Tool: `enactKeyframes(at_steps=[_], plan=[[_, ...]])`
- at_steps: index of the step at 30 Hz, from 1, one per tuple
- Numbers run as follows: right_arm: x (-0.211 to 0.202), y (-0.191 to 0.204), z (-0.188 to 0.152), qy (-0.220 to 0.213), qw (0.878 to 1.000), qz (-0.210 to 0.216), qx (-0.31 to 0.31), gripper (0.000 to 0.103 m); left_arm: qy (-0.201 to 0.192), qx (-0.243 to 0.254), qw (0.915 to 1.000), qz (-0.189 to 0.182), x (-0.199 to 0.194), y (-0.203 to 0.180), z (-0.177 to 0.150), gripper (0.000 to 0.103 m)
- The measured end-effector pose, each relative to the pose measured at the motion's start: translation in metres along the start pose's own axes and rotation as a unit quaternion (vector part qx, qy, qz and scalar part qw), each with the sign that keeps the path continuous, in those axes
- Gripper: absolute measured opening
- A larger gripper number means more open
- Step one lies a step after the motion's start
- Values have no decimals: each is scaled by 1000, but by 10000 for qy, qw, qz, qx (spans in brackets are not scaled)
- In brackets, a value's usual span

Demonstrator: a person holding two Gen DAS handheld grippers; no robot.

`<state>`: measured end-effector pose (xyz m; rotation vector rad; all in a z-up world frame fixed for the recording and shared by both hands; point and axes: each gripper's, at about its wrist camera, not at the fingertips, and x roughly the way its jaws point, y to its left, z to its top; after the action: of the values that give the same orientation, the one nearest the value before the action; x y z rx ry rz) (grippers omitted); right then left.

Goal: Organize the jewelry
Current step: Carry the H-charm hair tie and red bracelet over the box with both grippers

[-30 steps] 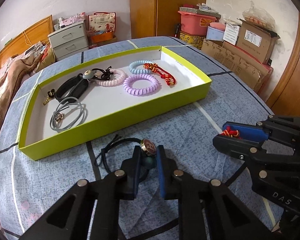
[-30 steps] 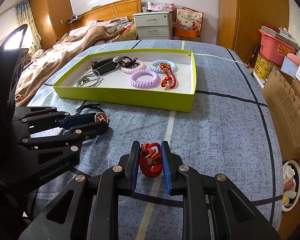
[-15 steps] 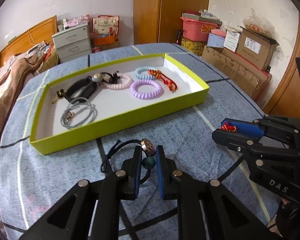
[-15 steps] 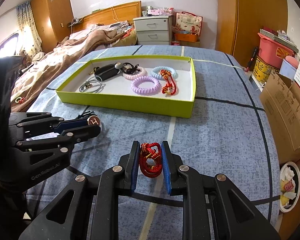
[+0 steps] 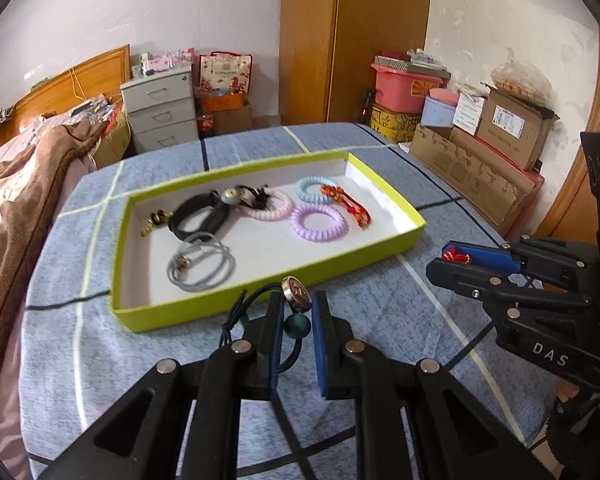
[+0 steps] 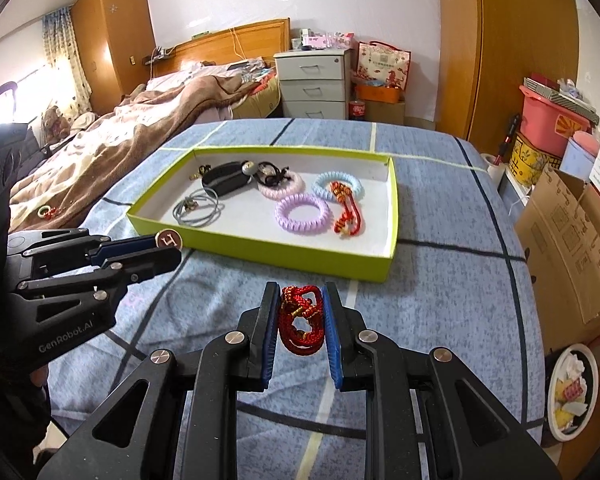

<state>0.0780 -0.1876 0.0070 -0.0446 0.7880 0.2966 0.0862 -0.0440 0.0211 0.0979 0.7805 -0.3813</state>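
We see the black cord bracelet [image 5: 260,312], with its round metal charm and dark green bead, pinched between the blue pads of the left gripper [image 5: 297,312], lifted clear of the blue patterned cloth [image 5: 380,312] just in front of the near long wall of the green tray [image 5: 340,270]. Our right gripper [image 6: 302,312] is clamped on a red braided bracelet [image 6: 302,322], also held above the cloth, near the tray's near right corner. Inside the tray lie a purple coil hair tie [image 6: 302,213] and a second red knotted bracelet [image 6: 346,212] toward the right end, a pink coil tie [image 6: 280,186] and a pale blue coil tie [image 6: 338,186] along the far wall, a black band [image 6: 222,178] in the far left part, and a grey cord loop [image 6: 198,212] by the near left corner. Beyond the cloth-covered surface stand a bed with a brown blanket [image 6: 140,132], a grey drawer unit [image 6: 314,80] and cardboard boxes [image 5: 480,160].
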Motion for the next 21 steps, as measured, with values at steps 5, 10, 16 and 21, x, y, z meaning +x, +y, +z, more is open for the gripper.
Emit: enactKeyframes(at_steps=[5,10,16,21], plan=[[0,1,19,-140,9998,158,-57,22,-152,-27,9998,97,-8,11,12,15],[10,3,47,-271,9991,282,-136,22,-258,-178,9993,224,-8,32,24,15],[35,0,75,-234,9991,291,-212,22,-272,-344,9984,350,1,57,38,15],[64,-14,93,-71,9995,202,-220,22,-209,-350,9990,202,19,57,48,15]])
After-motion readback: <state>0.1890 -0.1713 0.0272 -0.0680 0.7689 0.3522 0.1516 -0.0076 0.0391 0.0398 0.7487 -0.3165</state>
